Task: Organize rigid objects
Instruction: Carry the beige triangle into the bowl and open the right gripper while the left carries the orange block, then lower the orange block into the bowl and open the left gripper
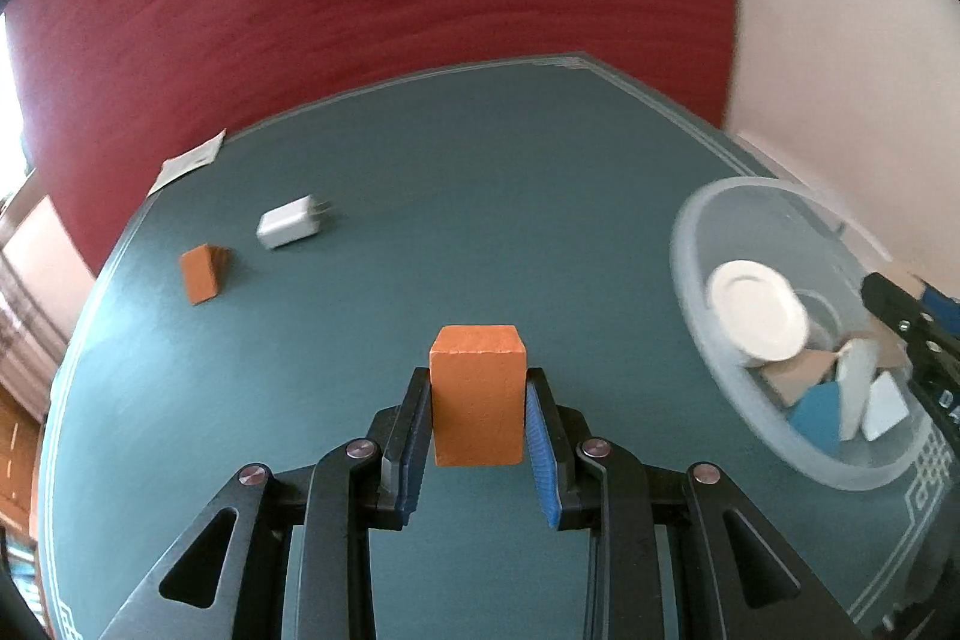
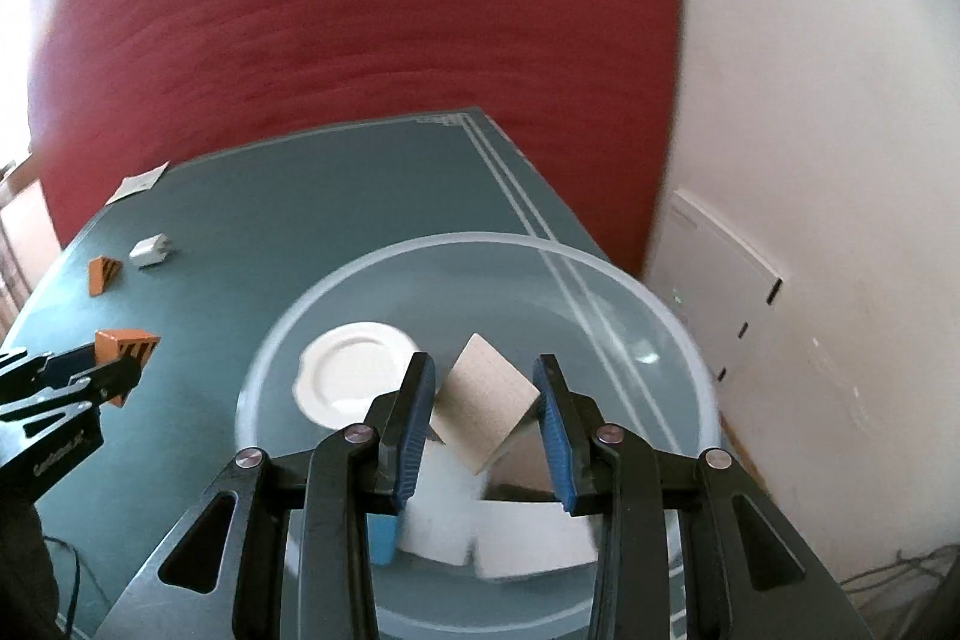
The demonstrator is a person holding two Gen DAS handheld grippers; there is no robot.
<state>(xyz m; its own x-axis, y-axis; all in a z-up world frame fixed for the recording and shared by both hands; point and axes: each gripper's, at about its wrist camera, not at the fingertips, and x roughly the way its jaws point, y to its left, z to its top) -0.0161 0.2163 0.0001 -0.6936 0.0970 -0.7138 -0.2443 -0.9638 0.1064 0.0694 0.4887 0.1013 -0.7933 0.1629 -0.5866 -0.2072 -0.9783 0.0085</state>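
Jaws clamped on orange block (image 1: 477, 394)

Matt orange block (image 1: 477, 394); translucent plastic bowl (image 2: 672, 316); glossy plate (image 2: 354, 370).

Both grippers, left gripper (image 1: 478, 403) and right gripper (image 2: 485, 403), have black angular frames, silver round rivets and blue ribbed pads (image 1: 543, 451).

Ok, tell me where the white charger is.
The charger lies on the green table, far left in both wrist views, just beyond the loose orange block and short of the paper at the table's edge.
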